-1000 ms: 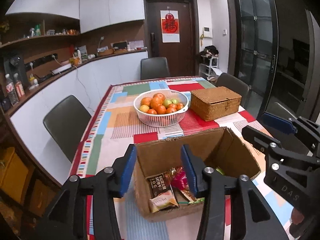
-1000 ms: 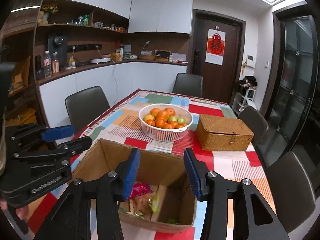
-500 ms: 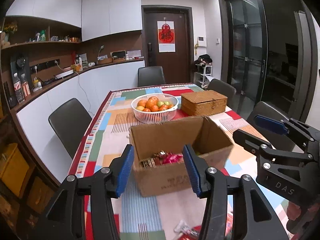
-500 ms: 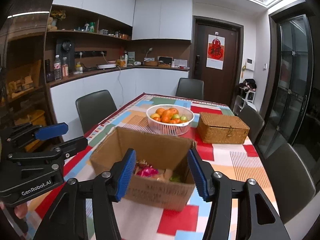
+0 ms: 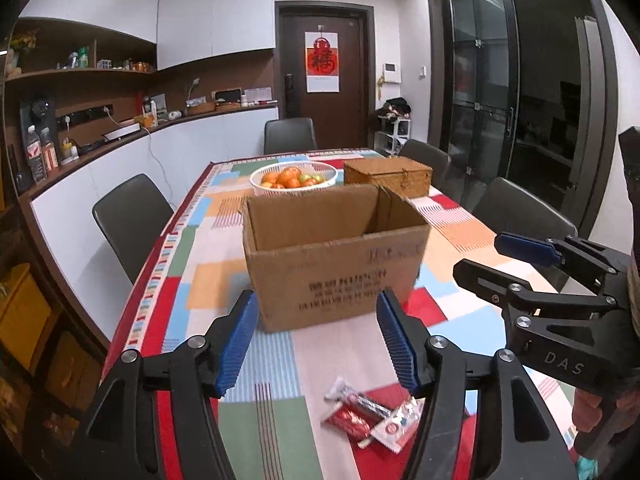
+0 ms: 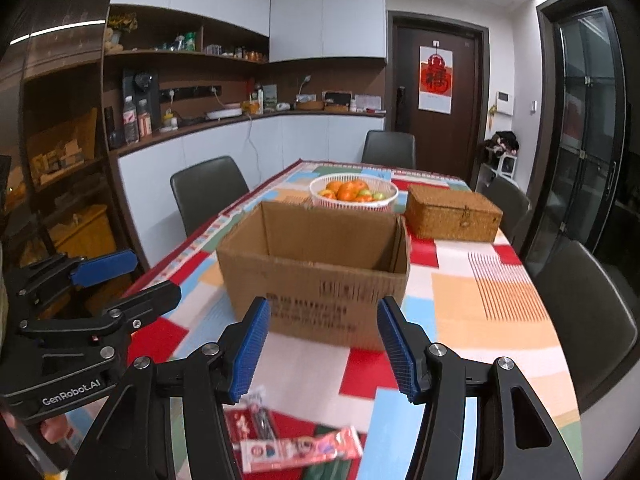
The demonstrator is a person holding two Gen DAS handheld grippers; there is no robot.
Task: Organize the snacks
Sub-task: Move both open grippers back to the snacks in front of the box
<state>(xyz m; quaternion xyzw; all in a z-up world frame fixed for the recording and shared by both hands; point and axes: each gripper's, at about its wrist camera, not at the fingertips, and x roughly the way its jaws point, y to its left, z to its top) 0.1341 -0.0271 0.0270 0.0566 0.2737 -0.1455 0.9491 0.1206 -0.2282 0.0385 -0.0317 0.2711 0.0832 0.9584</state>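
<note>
- left gripper (image 5: 316,340) spread wide, holding nothing; right gripper (image 6: 322,344) likewise wide and bare
- snack packets (image 5: 370,414) lie on the worktop (image 5: 340,354) near the grippers; cardboard box (image 5: 334,252) stands beyond them

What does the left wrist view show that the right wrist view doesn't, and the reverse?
Only the left wrist view shows the right gripper, open and empty. Only the right wrist view shows the left gripper, also open and empty, plus a green packet at the bottom edge. Both show the cardboard box, the fruit basket, the wicker box and red snack packets on the near tablecloth.
</note>
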